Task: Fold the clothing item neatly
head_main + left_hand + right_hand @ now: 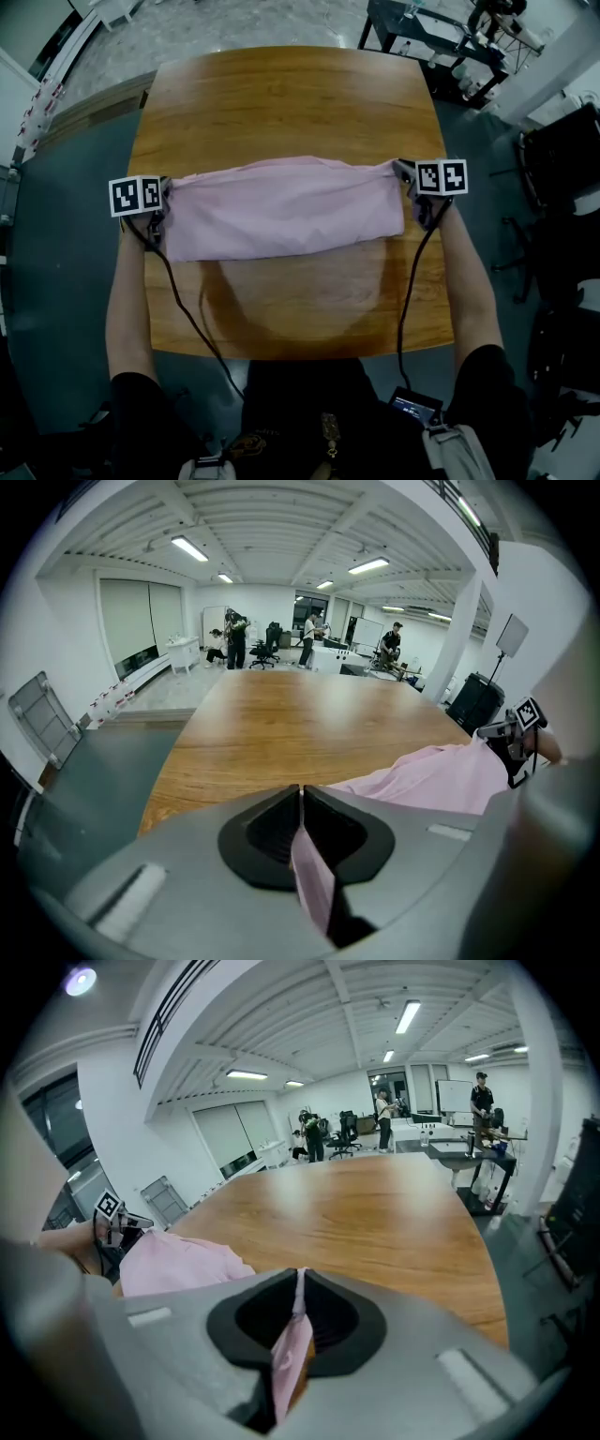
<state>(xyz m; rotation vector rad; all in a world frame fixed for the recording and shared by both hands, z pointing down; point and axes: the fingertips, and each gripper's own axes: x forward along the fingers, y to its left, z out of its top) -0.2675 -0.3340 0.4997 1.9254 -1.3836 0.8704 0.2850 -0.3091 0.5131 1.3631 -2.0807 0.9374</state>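
The left tongs [161, 199] and the right tongs [409, 176] are each pressed together on one end of the pink garment [286, 208], with a fold of its cloth pinched in each pair. Gripping both ends apart probably pulls the folded band taut and straight between them, so it lies flat. Under the tongs is a wooden table [281, 94], bare ahead of them. Far beyond it is an open office with strip lights [190, 548], desks and standing people [309, 635]

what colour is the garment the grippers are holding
Pale pink, plain with no pattern; the garment shows best in the head view.
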